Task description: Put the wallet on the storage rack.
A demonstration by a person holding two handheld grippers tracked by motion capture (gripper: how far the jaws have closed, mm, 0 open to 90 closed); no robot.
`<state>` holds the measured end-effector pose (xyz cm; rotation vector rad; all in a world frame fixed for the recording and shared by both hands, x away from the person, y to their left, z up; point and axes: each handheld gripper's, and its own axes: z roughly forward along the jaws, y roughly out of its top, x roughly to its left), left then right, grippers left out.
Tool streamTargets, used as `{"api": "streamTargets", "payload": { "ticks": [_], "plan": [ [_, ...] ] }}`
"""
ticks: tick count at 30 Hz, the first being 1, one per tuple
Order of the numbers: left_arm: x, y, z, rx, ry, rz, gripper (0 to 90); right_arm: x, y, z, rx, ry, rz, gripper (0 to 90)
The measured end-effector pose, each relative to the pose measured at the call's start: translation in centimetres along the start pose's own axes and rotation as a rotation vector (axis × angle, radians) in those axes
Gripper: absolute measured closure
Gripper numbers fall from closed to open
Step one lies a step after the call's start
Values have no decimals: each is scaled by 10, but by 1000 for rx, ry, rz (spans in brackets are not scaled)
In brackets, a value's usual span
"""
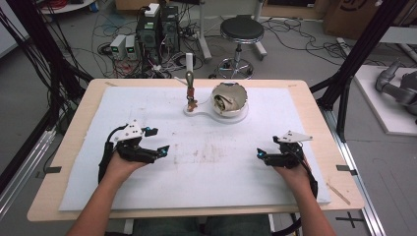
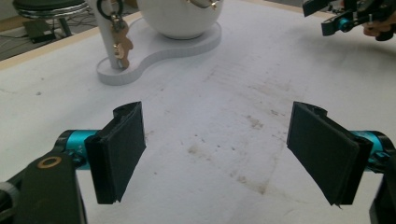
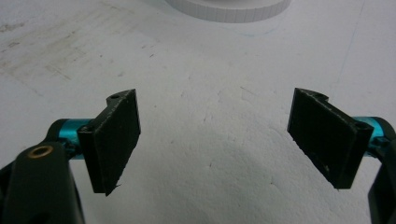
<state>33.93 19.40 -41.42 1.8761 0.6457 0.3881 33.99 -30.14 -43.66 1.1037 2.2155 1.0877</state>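
both tools idle on the white foam mat [image 1: 147, 196], well apart from the work. left gripper [image 1: 156, 141] sits at the mat's left, jaws spread wide with nothing between them; in the left gripper view the black pads [image 2: 122, 149] frame bare mat. right gripper [image 1: 260, 154] sits at the mat's right, jaws likewise spread and empty, pads [image 3: 116, 140] over bare mat.

risks, as a judgement: the small brown key-like charm hanging from a dark ring [image 1: 191, 93] on the thin white upright post [image 1: 189, 61] is tiny and dangles free, so a pinch from the side may just swing it away or slip off. pulling it sideways rather than lifting could tip or drag the white figure-eight base [image 1: 199, 112], since the post looks slender. the round white ceramic bowl with a gold rim [image 1: 228, 98] stands on the same base just beside the post, so a wide-open jaw coming in could knock it. the two grippers converging on that one spot could also collide.

the charm: brownish, metallic-looking, hanging from a dark loop against the post [image 2: 103, 28], seen clearly in the left gripper view [image 2: 119, 42]. it is at the far middle of the mat, left of the bowl [image 2: 180, 18]. bowl contents too small to tell.
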Motion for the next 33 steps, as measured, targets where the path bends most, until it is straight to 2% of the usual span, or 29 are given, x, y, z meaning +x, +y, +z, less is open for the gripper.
{"api": "streamTargets", "payload": {
  "ticks": [8,15,26,33],
  "plan": [
    [2,-6,-6,-6,14,-8,194,3,3,0,-2,-10,-5,174],
    [6,-9,-13,-2,40,-23,194,4,5,5,2,-1,-7,174],
    [7,-11,-9,12,32,-21,194,4,5,4,5,-1,-3,174],
    [10,-11,-5,25,32,-36,194,4,4,3,9,-3,-5,174]
  ]
}}
